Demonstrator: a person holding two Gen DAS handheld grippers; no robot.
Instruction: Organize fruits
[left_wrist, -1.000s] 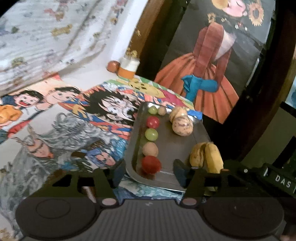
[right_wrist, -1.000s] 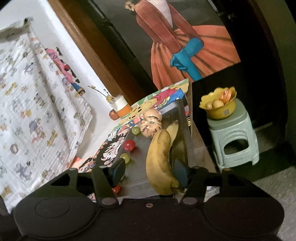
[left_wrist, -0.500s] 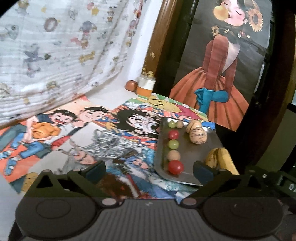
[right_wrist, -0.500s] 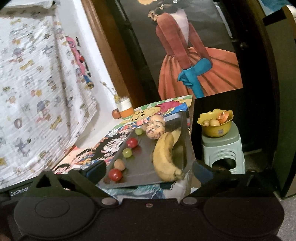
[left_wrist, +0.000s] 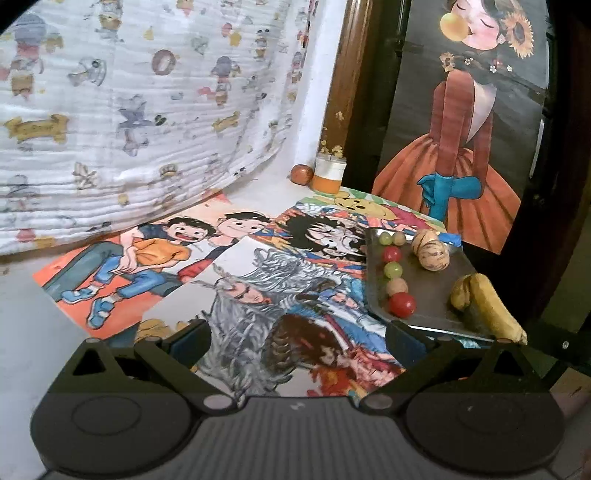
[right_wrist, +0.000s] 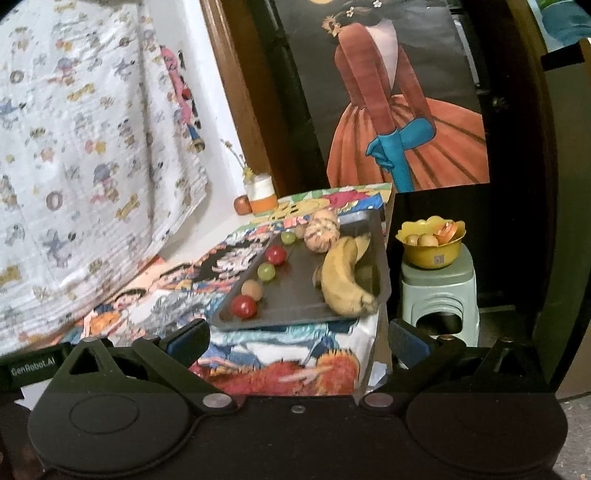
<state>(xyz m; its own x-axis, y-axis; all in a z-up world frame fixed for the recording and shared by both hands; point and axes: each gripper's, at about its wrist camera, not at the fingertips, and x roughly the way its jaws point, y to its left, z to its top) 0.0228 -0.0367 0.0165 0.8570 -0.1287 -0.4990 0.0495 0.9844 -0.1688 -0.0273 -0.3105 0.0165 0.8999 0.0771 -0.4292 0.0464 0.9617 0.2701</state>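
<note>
Near field: my left gripper (left_wrist: 297, 338) has its jaws wide apart, nothing between them; only the cartoon posters (left_wrist: 255, 295) show in the gap. My right gripper (right_wrist: 299, 338) is likewise spread wide and empty, hanging over the front corner of the table (right_wrist: 295, 354).

Mid field: the tray (right_wrist: 295, 295) lies flat on the posters at the table's right edge, just beyond both grippers and touching neither. In the left wrist view it sits to the right of my jaws.

Tray contents, near to far. Left column: a red fruit (right_wrist: 243, 306) at the front corner, then a tan one (right_wrist: 252, 289), a green one (right_wrist: 266, 271), a second red (right_wrist: 276, 254), a second green (right_wrist: 288, 237). They run in a line along the tray's left rim, close together. On the right side the bananas (right_wrist: 341, 280) lie lengthwise, stem end toward me and reaching the front rim. Behind them are two striped tan fruits (right_wrist: 321, 236), touching each other.

Far field: a small white-and-orange jar (left_wrist: 330, 174) stands at the table's back, with a round reddish fruit (left_wrist: 301, 174) just beside it. A patterned cloth (left_wrist: 129, 110) hangs on the left. On the right, off the table, a yellow bowl (right_wrist: 432, 254) of fruit rests on a pale green stool (right_wrist: 439, 295). A poster of a figure in an orange skirt (right_wrist: 402, 147) covers the door behind.
</note>
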